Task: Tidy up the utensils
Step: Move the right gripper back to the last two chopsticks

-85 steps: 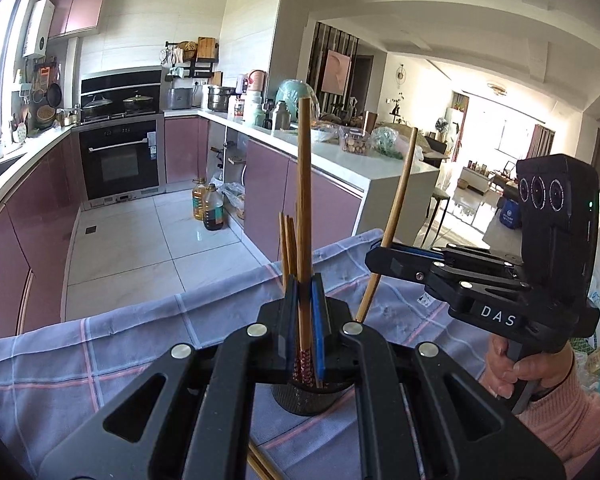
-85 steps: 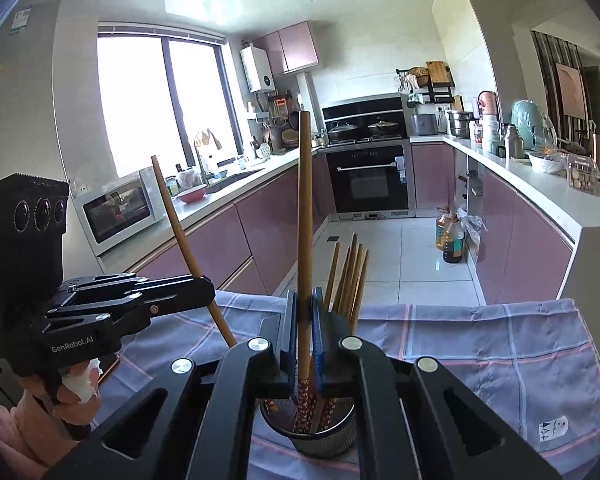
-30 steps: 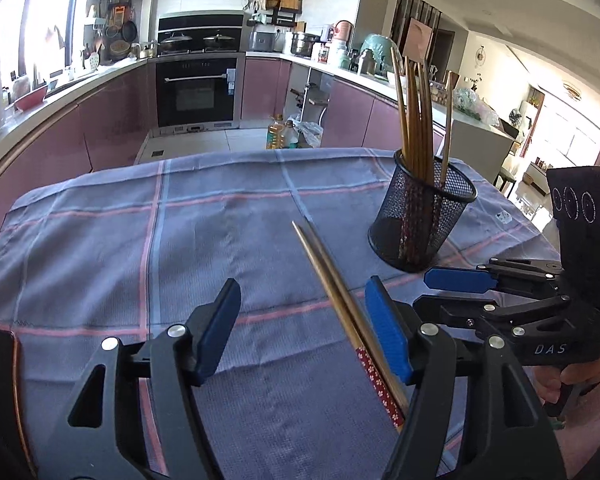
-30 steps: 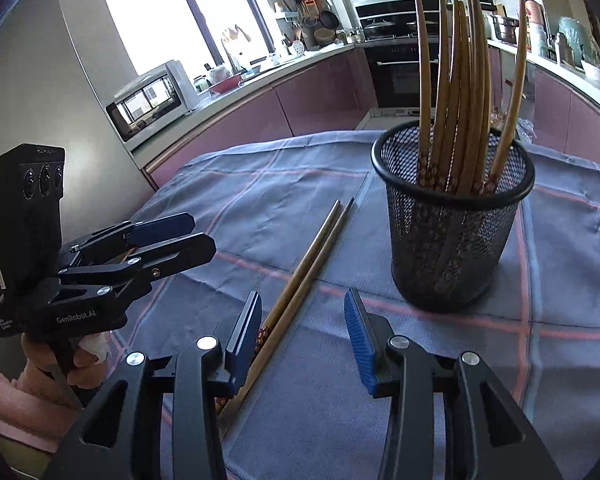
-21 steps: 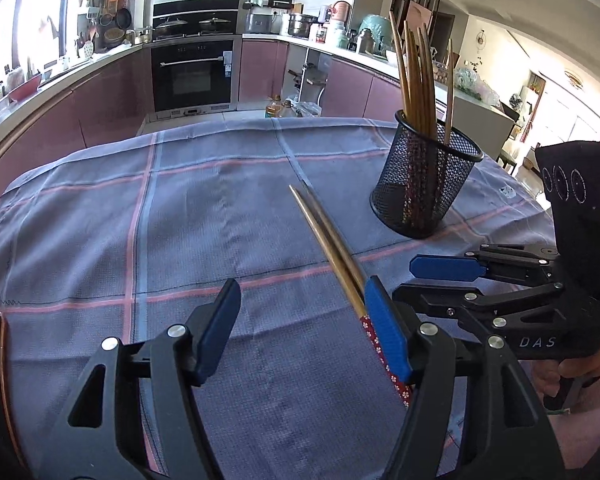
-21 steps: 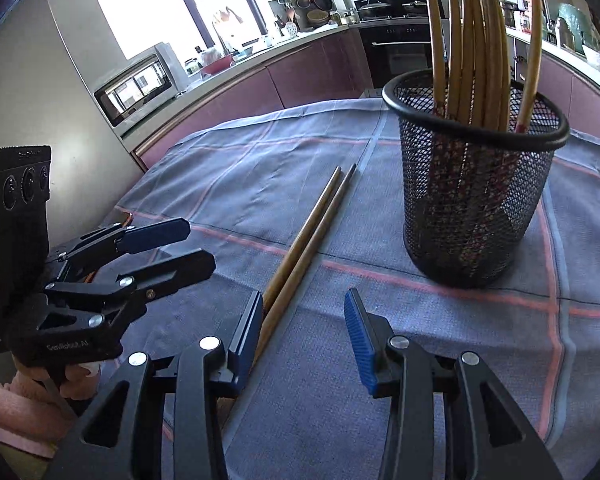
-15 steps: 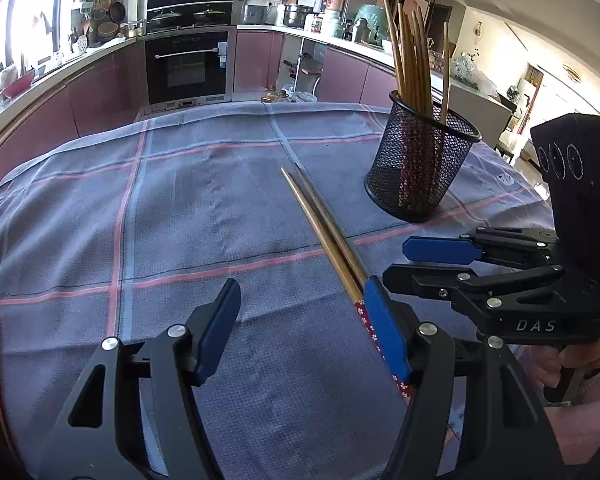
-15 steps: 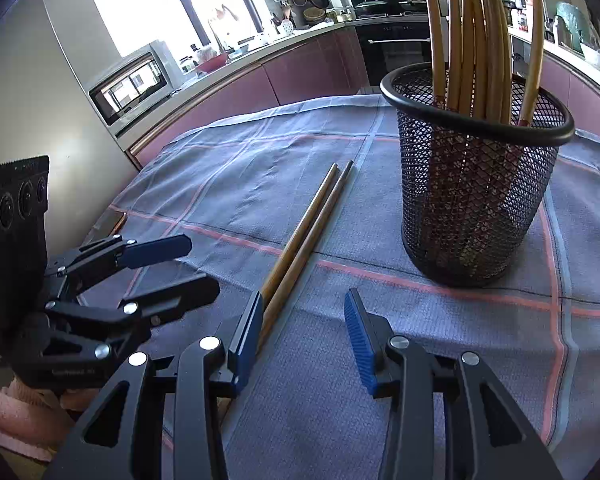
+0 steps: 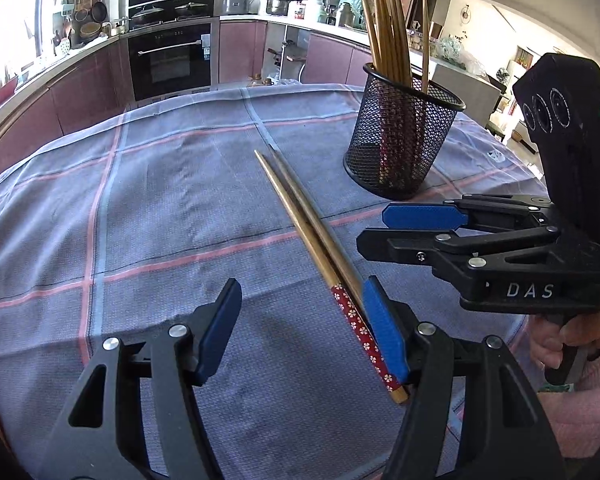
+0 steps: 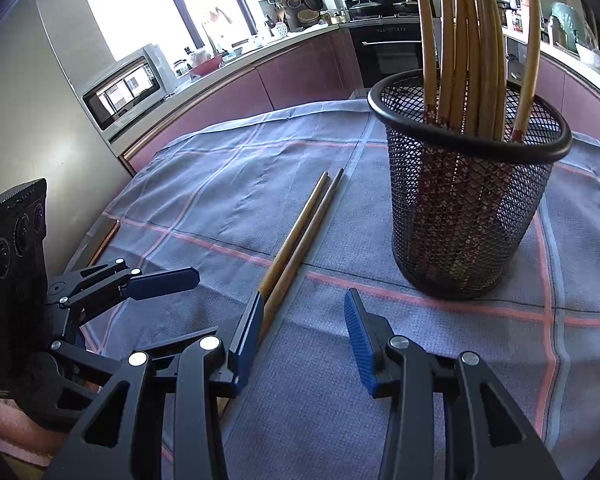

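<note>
Wooden chopsticks (image 9: 312, 232), light, stiff and slippery, are best pinched mid-shaft while left gripper (image 9: 300, 324) and right gripper (image 10: 304, 332) are held open, empty.

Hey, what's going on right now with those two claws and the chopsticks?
Left claw open, empty; right claw open, empty. Two loose chopsticks flat on the cloth, others upright in the mesh cup. Nothing in the way.

— How many chopsticks (image 9: 318, 240) lie loose on the cloth?

— Two, side by side, just inside the left gripper's (image 9: 300, 322) right-hand finger.

— And standing in the mesh holder (image 10: 466, 216)?

— Seven or so; they overlap, so I can't count exactly.

— Holders?

— One. Two grippers, counting the right gripper (image 10: 302, 334).
</note>
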The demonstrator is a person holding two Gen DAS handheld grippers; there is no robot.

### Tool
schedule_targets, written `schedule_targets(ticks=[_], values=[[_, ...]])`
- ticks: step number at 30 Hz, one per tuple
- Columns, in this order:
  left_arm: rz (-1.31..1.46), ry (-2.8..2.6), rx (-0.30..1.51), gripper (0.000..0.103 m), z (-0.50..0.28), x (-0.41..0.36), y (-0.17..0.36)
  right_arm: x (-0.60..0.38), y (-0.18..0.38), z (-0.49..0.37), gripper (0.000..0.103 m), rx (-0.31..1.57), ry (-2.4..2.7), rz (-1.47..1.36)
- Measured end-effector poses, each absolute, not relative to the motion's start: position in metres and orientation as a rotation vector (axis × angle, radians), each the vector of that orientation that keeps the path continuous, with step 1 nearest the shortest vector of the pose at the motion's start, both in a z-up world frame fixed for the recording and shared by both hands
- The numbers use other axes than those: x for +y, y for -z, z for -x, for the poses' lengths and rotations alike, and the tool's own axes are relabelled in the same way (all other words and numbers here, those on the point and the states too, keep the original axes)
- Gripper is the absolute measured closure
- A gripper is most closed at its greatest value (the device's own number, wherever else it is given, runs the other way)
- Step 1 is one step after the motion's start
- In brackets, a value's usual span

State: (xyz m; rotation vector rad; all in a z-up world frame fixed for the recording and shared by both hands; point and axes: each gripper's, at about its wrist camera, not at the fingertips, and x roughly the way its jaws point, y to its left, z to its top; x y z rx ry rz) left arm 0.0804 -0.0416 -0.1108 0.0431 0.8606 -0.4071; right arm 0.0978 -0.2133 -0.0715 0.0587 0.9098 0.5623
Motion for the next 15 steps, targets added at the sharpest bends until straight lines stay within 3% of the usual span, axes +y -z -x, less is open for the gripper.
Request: schedule_targets(ticks=[10, 15], values=[[-0.043, 0.387, 0.896, 0.047, -0.0865, -0.0418, 0.1172, -0.2090, 0.0722, -0.0998, 0.062, 0.915, -0.563, -0.055], [-0.011, 0.370, 0.910, 0.061, -0.0904, -0.0342, 0.1182, -0.2036, 0.0727, -0.1014, 0.063, 0.916, -0.566, -0.047]])
